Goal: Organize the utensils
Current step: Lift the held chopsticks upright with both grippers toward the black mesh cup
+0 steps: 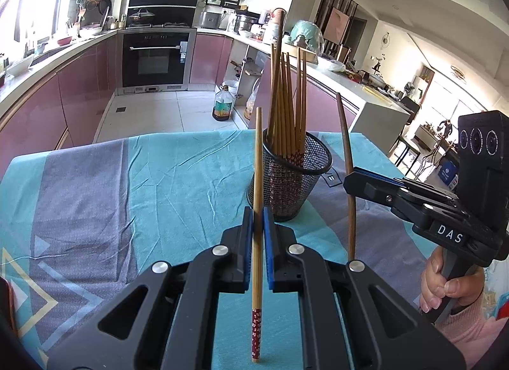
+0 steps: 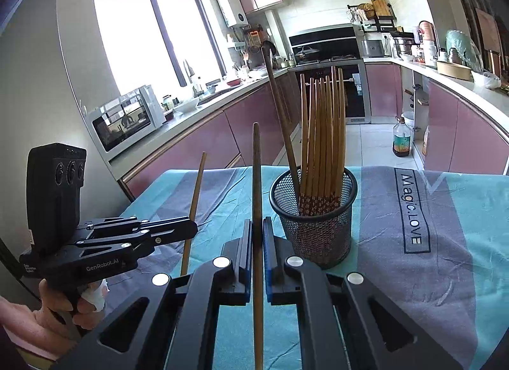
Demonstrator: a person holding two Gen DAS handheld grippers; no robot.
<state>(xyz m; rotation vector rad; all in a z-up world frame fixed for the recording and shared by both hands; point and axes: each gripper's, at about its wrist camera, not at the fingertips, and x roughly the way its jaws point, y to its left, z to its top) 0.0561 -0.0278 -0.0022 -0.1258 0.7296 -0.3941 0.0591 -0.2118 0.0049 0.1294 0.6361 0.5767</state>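
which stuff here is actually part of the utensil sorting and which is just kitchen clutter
Part of the job:
- light chopstick in the left gripper
- dark chopstick in the right gripper
- mesh holder with chopsticks standing in it

Just lying about:
- oil bottle on the floor
- oven
- toaster oven

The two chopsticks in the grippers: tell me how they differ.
The left gripper holds a light chopstick; the right gripper holds a dark chopstick.
The light chopstick has a red flowered end, like those in the mesh cup; no such end shows on the dark chopstick.
In the left wrist view the dark chopstick looks bowed, the light one straight.
Both stand roughly upright, clamped in shut jaws beside the cup.
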